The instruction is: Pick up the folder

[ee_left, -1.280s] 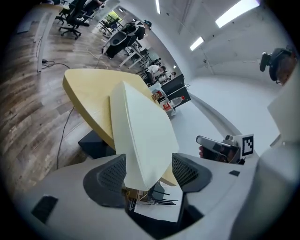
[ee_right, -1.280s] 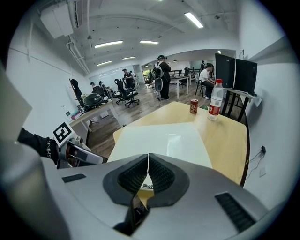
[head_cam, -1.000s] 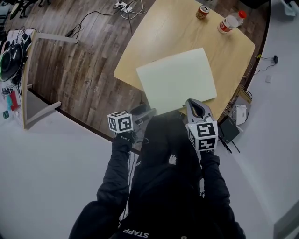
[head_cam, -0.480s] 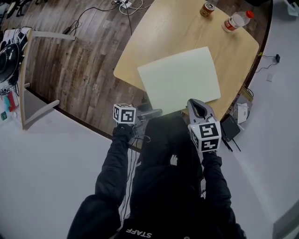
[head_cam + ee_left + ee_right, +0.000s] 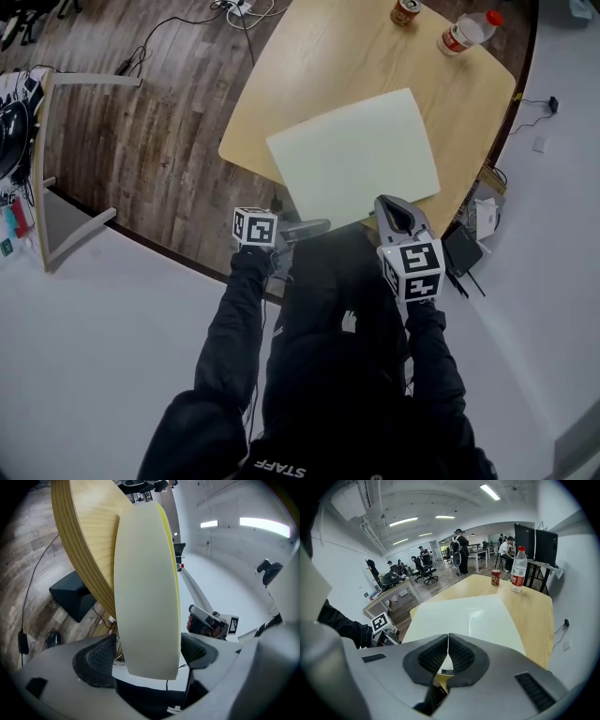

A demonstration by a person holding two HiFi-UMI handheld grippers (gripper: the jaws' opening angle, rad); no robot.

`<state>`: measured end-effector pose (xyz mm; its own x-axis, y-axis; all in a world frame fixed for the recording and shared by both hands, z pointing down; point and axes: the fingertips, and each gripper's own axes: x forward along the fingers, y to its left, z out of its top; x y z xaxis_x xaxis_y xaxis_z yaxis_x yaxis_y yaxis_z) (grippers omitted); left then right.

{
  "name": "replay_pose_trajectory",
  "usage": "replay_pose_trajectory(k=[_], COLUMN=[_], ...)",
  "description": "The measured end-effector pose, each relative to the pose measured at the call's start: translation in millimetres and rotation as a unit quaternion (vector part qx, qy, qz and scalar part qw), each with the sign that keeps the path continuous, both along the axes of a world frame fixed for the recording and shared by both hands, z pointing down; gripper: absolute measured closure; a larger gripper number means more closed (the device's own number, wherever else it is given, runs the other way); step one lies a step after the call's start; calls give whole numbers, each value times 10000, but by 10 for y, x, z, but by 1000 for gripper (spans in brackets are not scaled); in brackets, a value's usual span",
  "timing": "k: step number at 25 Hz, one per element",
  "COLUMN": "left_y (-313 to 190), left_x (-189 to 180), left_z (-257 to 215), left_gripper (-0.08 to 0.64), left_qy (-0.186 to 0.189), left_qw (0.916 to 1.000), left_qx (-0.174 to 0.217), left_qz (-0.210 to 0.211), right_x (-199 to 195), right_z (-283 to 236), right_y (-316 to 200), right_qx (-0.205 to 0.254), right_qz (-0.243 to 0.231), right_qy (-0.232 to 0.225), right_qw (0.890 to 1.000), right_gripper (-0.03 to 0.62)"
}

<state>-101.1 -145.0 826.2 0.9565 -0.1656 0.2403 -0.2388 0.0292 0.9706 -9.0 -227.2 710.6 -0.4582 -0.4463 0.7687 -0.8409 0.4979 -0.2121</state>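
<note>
**Item:** folder (image 5: 356, 155), pale cream with a yellow inner edge. It lies flat on the wooden table (image 5: 328, 56), and its near edge overhangs the rim toward both grippers.

**Left gripper** (image 5: 309, 226): The jaws are spread wide and have just been opening. The folder's near corner stands between them. One pad (image 5: 197, 649) is plainly clear of the sheet and nothing presses, so this is no hold.

**Right gripper** (image 5: 392, 211): The jaws are pressed together on the folder's near edge. This is judged from a sliver of white and yellow in the throat behind them. The rest of the sheet runs away ahead of it.

**Step in hand, as judged:** The left gripper is taking its bite on the corner.
- Seat the corner deeper between the jaws before closing.
- Close squarely on the flat faces, not on the bare tip.
- Keep the right pinch firm so the sheet does not slide.
- Raise both ends level, or the folder may sag or fan open.

**Left gripper view only:** It shows the yellow edge, the gap between pad and sheet, and the overhang past the table rim.

**Right gripper view only:** It shows the right jaws met. It also gives an upright side-on look at the can (image 5: 495, 577) and bottle (image 5: 516, 576), far ahead of the right gripper and well apart from the folder.

**Head view only:** It shows both grippers set along the same near edge, the left at the corner.
</note>
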Motion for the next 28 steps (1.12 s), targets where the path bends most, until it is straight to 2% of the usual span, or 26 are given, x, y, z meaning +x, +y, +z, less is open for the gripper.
replay_pose_trajectory(k=[8,18,28], left_y=[-52,-125,-166], left_x=[244,157,121], left_z=[-50,-195,-422], left_gripper=[161,211,261], left_qy=[265,358,256], left_qw=[9996,9976,9928], left_qx=[84,283,513], left_qz=[-67,-526,-1047], right_x=[124,242,355], right_z=[27,-21,-162], right_y=[18,102,204], right_qx=[2,40,179], right_qz=[103,147,172], right_qy=[49,53,18], right_qw=[9999,9999,9997], right_gripper=[568,568,568])
